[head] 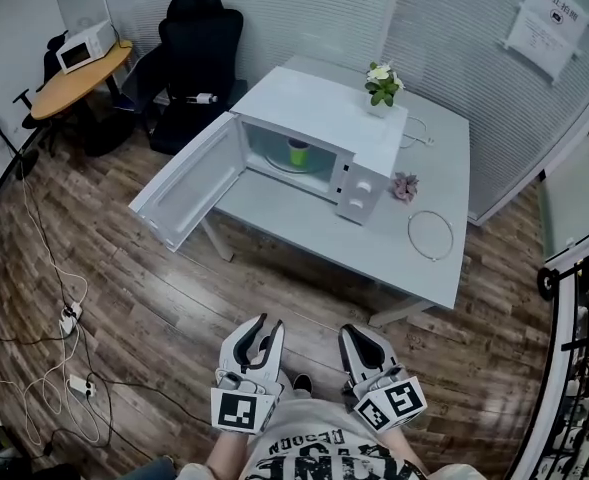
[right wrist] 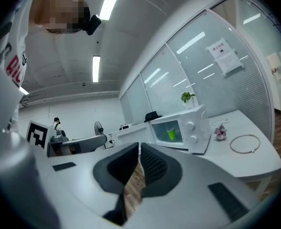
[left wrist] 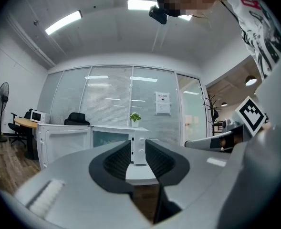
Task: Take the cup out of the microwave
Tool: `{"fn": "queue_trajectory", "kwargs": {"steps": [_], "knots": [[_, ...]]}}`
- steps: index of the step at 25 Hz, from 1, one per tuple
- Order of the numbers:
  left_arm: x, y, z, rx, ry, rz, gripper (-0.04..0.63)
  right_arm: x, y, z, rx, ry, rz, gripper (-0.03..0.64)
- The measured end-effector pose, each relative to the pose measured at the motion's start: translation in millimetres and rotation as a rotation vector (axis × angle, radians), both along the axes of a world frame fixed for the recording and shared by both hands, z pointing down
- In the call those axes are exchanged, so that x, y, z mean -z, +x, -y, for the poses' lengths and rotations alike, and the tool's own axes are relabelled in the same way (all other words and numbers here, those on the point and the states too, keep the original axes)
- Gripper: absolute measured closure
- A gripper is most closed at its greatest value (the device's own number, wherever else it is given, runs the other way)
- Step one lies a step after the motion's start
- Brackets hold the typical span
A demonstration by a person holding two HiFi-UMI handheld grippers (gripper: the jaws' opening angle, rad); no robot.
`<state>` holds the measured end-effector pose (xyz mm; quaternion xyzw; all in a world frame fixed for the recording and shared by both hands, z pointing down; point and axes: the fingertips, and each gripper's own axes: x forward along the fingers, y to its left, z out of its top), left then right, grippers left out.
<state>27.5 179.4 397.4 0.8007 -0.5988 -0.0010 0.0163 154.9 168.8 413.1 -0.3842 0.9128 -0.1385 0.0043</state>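
Both claws sit low centre in the head view, well short of the table (head: 404,258). My left claw (head: 262,328) is released, gap btwn the jaws, nothing in it. My right claw (head: 351,333) is clenched, tips together, also empty. The cup (head: 298,152), green, stands upright inside the microwave (head: 324,108), centre of frame, untouched.

Risks, big to small:
- The door (head: 189,183) hangs open toward mid-left, out past the table edge. If I swing the left claw in wide I'll prob clip it, maybe shove the whole oven.
- The cavity mouth looks low. Come in too high and a claw hits the top lip; go too deep and I tip the cup.
- The right claw must open first, else it only pushes the cup.
- The pot plant (head: 381,83) on the oven top could topple if the box gets jolted.

Room:
- There's bare wood floor btwn me and the table, so a straight approach.
- The cables (head: 64,318) lie lower left, off my path.
- The table right of the oven is mostly free, w/ only a small flower (head: 405,185) and a wire ring (head: 431,235). Decent landing spot, I reckon.
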Motion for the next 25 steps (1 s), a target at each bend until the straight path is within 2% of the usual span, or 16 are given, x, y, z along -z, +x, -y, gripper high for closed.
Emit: {"fn": "queue_trajectory", "kwargs": {"steps": [5,16,25], "knots": [[-4,-16,32,-0.045,-0.053,-0.028,0.491,-2,-26,30,-0.016,-0.009,0.011,0.594],[7,-75,106,-0.131,0.0,-0.004,0.491,3,-98,91,-0.051,0.029,0.013,0.594],[-3,-99,127,-0.148,-0.027,-0.016,0.492,-4,-116,112,-0.079,0.01,0.002,0.594]]}}
